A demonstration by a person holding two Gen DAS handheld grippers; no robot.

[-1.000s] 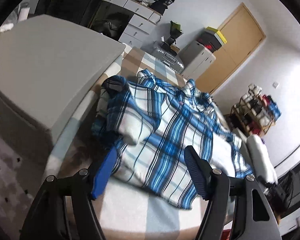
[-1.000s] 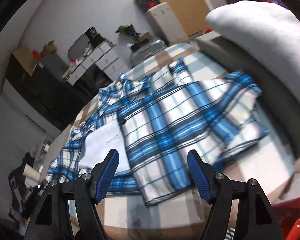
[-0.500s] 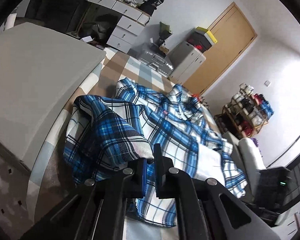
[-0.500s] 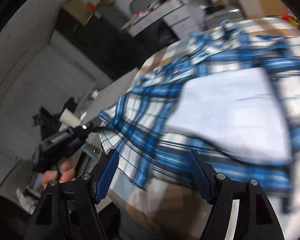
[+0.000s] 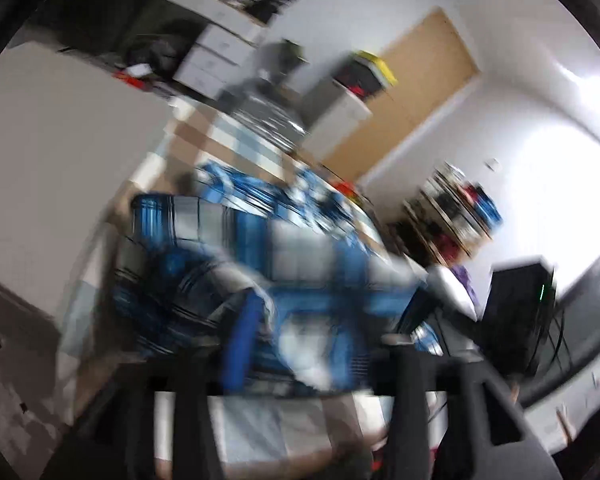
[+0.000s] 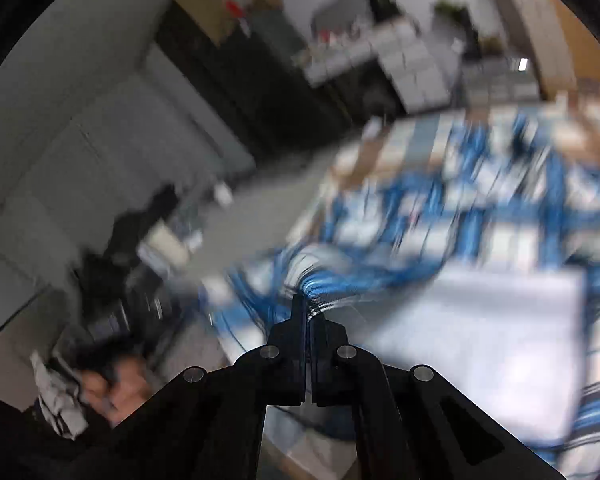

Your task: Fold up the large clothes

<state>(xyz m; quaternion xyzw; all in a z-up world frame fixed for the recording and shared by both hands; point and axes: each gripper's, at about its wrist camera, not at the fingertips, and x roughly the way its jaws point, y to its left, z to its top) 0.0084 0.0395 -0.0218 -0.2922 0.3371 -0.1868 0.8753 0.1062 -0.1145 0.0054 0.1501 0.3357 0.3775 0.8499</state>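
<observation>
White walls, a wooden door (image 5: 412,96), drawers (image 5: 216,48), cluttered shelf (image 5: 456,216).

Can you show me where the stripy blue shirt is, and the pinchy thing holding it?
plaid shirt (image 6: 440,216), right wrist view, on its blue-and-white cloth.
right gripper (image 6: 310,312), right wrist view, at the shut fingertips pinching the shirt's edge.

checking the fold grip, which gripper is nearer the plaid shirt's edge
Right. The right gripper is shut on the plaid shirt at its edge. The left gripper has just been opening, jaws apart around the cloth.
</observation>
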